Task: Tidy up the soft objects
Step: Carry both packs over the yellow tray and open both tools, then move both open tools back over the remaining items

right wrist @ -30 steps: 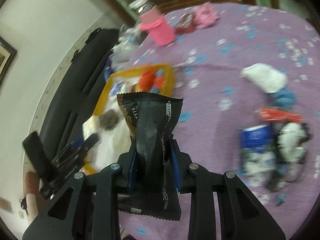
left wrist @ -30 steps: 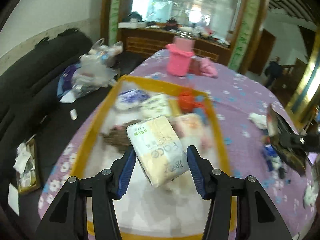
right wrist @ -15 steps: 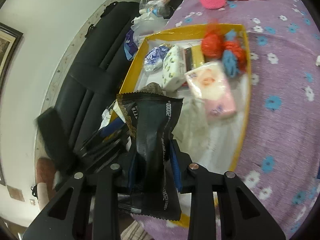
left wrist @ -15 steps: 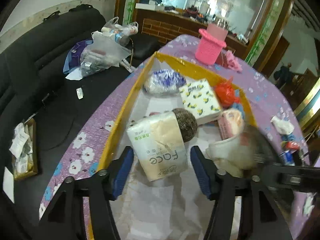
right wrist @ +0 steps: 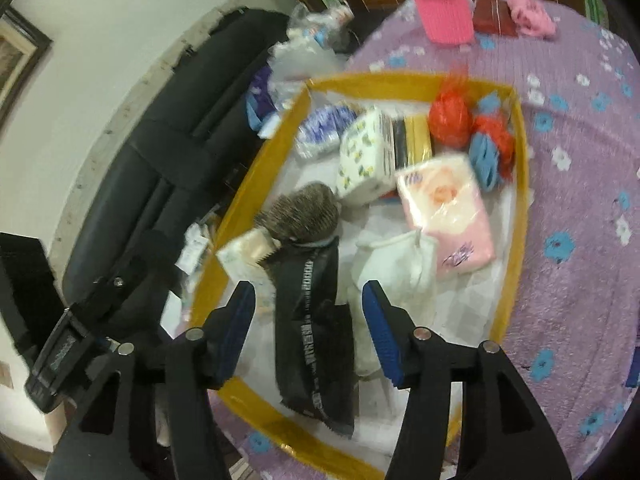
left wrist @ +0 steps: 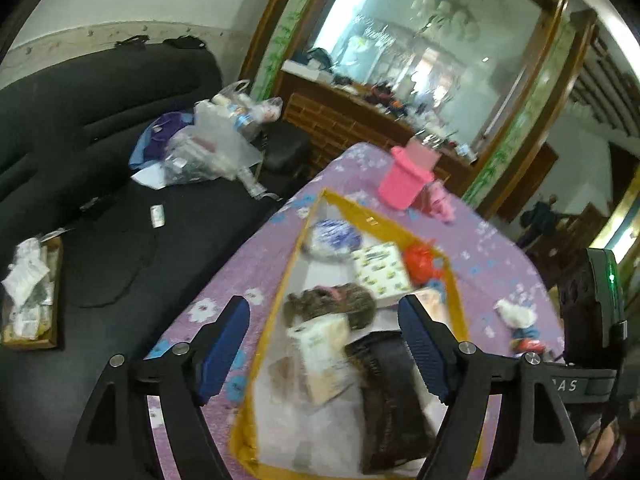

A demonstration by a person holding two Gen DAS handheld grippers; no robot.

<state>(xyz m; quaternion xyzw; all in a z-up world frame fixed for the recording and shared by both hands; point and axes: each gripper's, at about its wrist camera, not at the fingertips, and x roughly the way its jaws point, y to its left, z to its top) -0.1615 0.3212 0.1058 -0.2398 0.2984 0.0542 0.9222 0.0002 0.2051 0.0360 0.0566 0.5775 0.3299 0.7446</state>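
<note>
Both your claws are spread and hold nothing: the right claw (right wrist: 308, 328) hangs over the black packet (right wrist: 314, 332) lying at the yellow tray's (right wrist: 516, 216) near edge, the left claw (left wrist: 324, 344) over the tissue pack (left wrist: 324, 356) beside it

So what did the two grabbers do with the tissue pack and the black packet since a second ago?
Both let go. The left gripper opened and the tissue pack now lies in the yellow-rimmed box. The right gripper opened too, dropping the black packet into the box beside it. The pink tissue pack, the floral tissue pack and the pink basket stayed put.
</note>
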